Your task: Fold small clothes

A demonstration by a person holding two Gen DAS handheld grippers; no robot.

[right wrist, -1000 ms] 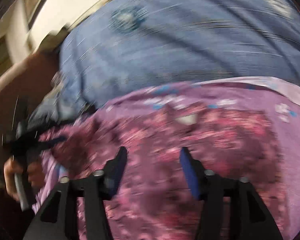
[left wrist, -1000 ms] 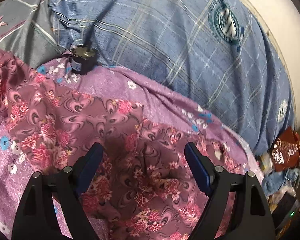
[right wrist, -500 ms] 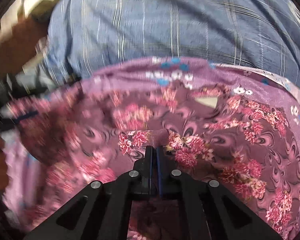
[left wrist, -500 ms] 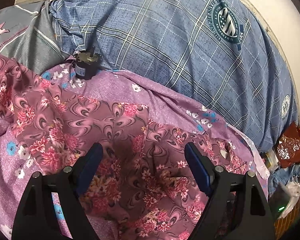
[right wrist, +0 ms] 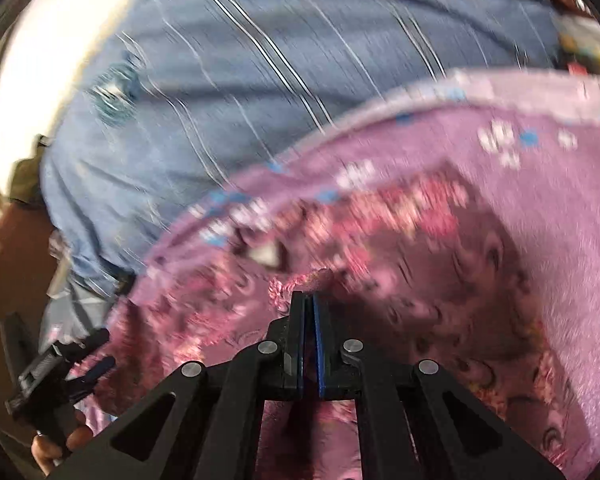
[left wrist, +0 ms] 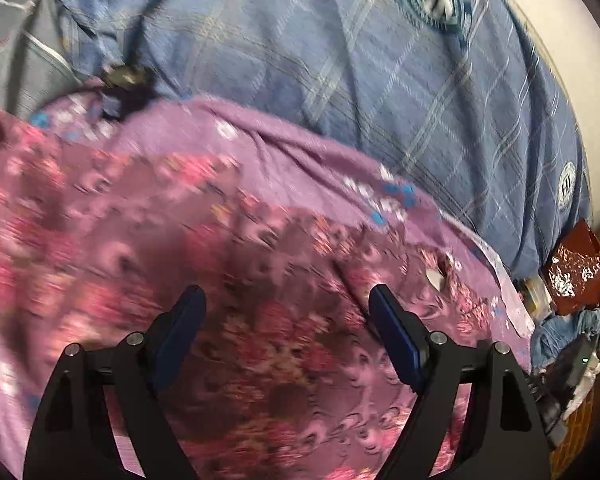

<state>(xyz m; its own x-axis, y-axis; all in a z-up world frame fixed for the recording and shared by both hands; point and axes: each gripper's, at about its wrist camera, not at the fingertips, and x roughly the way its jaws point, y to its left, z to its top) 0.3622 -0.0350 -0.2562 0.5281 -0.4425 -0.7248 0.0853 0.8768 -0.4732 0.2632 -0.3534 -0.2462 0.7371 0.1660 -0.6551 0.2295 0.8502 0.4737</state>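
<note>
A small pink and maroon floral garment (left wrist: 228,264) lies spread on a purple flowered cloth (left wrist: 284,160). My left gripper (left wrist: 286,304) is open just above the garment, its blue pads (left wrist: 396,340) apart with nothing between them. My right gripper (right wrist: 308,300) is shut on a pinched fold of the floral garment (right wrist: 440,280) and holds it up a little. A white label (right wrist: 266,256) shows near the pinch. The left gripper also shows at the lower left of the right wrist view (right wrist: 80,364). Both views are blurred.
A blue checked bedsheet (left wrist: 340,60) with round emblems covers the bed behind the purple cloth (right wrist: 560,184). A black plug (left wrist: 124,80) lies at the cloth's far edge. Clutter, a red foil bag (left wrist: 572,268) among it, sits beyond the bed's right edge. A white wall (right wrist: 60,40) is behind.
My right gripper closed on a fold of the floral garment and has since swung, dragging the cloth. My left gripper stayed open and shifted slightly over the garment.
</note>
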